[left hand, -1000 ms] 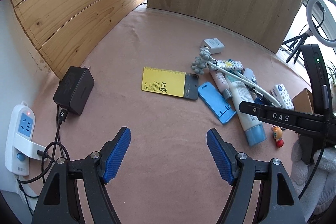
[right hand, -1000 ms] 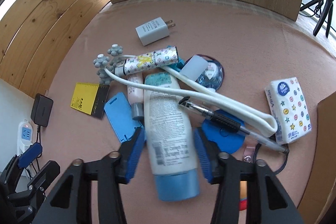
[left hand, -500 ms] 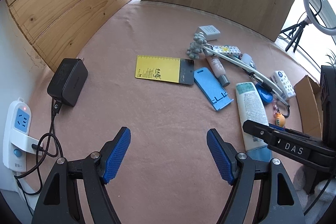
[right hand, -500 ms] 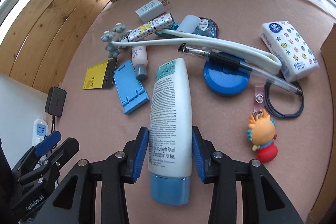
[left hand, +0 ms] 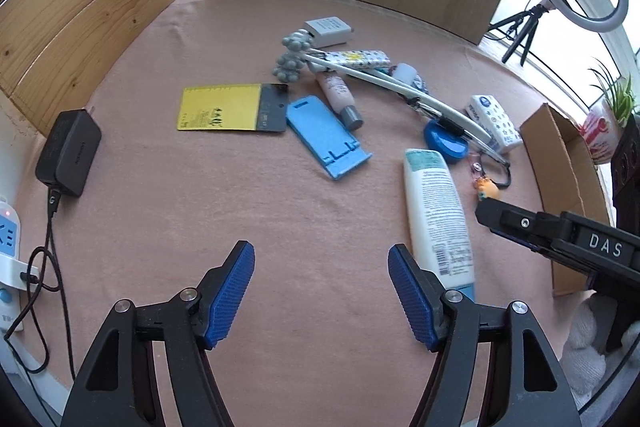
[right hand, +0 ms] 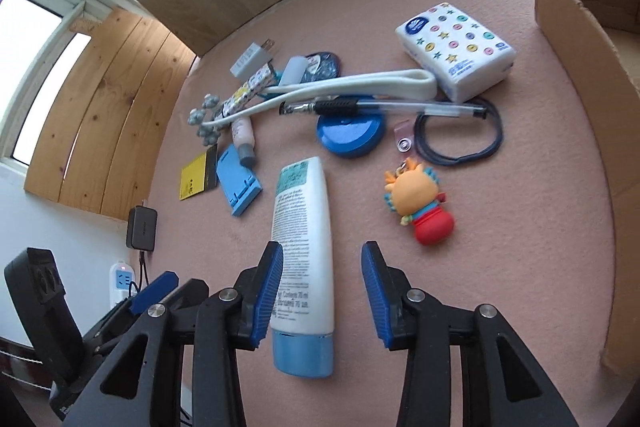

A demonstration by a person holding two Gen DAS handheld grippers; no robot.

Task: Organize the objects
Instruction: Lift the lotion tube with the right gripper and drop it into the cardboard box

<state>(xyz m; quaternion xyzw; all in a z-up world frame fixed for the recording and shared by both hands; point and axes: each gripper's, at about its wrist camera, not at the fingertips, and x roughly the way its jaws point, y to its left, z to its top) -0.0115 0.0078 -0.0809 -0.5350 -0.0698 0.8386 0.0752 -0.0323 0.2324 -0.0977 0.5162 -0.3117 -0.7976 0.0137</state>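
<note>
The white tube (right hand: 303, 243) lies flat on the pink counter (right hand: 500, 227), blue cap nearest the right gripper (right hand: 322, 293). That gripper's fingers stand apart around the tube (only the left finger touches it). Left of the tube, the left gripper (left hand: 321, 297) is closing on nothing.

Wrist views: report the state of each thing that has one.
Left gripper: jaws closing, nothing between them.
Right gripper: open around the tube, one pad clear of it.
Lotion tube: lying flat, cap on.
Power strip: red light on.
Cardboard box: open.
</note>
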